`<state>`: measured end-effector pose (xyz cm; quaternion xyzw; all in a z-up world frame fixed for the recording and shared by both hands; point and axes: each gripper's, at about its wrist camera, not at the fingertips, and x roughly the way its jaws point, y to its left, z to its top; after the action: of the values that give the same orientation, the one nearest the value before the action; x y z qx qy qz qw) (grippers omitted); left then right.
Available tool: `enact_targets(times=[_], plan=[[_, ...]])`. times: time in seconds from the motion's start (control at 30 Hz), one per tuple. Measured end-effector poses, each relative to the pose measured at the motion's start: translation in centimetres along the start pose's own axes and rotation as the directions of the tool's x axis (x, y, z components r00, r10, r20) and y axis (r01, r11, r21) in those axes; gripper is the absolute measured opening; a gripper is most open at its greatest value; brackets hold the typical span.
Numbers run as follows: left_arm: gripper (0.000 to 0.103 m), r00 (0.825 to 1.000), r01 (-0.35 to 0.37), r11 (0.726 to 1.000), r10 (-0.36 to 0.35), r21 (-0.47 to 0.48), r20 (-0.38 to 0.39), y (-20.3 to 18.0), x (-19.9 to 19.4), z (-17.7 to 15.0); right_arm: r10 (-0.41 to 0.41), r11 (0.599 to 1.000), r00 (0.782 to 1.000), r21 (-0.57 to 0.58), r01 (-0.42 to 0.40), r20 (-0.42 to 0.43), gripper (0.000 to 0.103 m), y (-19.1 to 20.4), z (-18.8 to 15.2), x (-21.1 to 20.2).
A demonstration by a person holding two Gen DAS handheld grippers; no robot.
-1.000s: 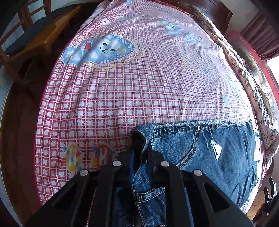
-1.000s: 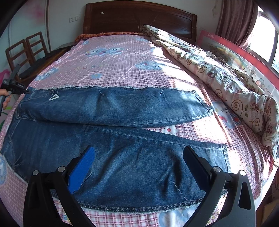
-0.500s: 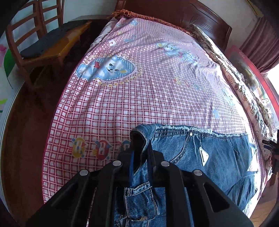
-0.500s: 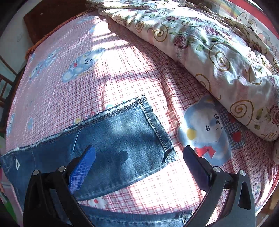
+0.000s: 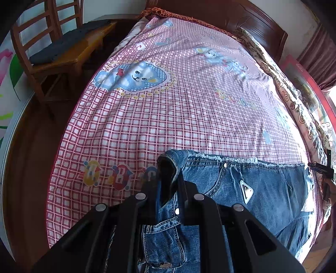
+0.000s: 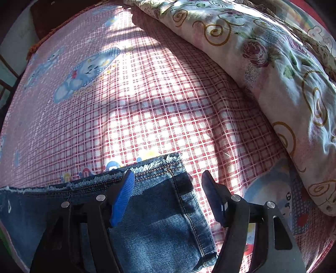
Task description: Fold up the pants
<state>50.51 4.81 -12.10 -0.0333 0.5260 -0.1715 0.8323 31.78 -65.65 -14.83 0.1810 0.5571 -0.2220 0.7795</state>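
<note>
The blue jeans (image 5: 262, 189) lie spread across the near part of a bed covered by a pink checked sheet (image 5: 168, 121) printed with cartoon bears. In the left wrist view the left gripper (image 5: 170, 189) is clamped tight on a raised fold of the waistband, the denim bunched up between its two black fingers; a pocket, rivets and a white triangular tag show on the cloth just to the right. This view alone takes in the wooden chairs (image 5: 52, 48) beside the bed, the dark headboard (image 5: 231, 19), and, at the far right edge, a glimpse of the other tool in a hand.

The right wrist view shows the other end: the right gripper (image 6: 168, 189) points steeply down over the hem of a leg, the frayed cuff corner lying between its blue-padded fingers (image 6: 124, 195). Its jaws have just been closing, yet they stand apart, the left pad over the denim and the right pad over bare sheet, neither pressing the cloth. Only here does the flowered quilt (image 6: 283, 73) fill the upper right, heaped along the bed's edge
</note>
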Motion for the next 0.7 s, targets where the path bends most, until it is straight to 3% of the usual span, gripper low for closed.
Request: enact_targets(times=[0.2,0.23,0.33,0.43,0.57,0.7], plan=[[0.012,1.000,0.008,1.000,-0.008,-0.008,-0.003,0.2,0.1,0.0,-0.037,0.997,0.999,-0.069,0.036,-0.019,0.066,1.0,0.6,1.9],[0.012,1.000,0.010,1.000,-0.010,-0.013,-0.003,0.3,0.1,0.0,-0.049,0.995,0.999,-0.090,0.047,-0.017,0.060,1.3,0.5,2.0],[0.012,1.000,0.018,0.999,-0.018,-0.033,0.008,0.5,0.2,-0.1,-0.051,0.991,0.999,-0.127,0.049,-0.012,0.019,1.9,0.8,1.4],[0.012,0.999,0.027,0.998,-0.026,-0.050,0.026,0.5,0.1,-0.4,-0.092,0.976,0.996,-0.198,0.091,0.004,0.016,3.3,0.2,0.5],[0.012,0.995,0.052,0.998,-0.048,-0.046,0.083,0.2,-1.5,-0.8,-0.122,0.958,0.982,-0.242,0.155,0.144,0.016,4.6,-1.2,-3.8],[0.012,0.984,0.105,0.993,-0.095,-0.060,0.152,0.2,-4.2,-1.5,-0.085,0.949,0.962,-0.274,0.157,0.258,0.016,4.9,-3.8,-9.6]])
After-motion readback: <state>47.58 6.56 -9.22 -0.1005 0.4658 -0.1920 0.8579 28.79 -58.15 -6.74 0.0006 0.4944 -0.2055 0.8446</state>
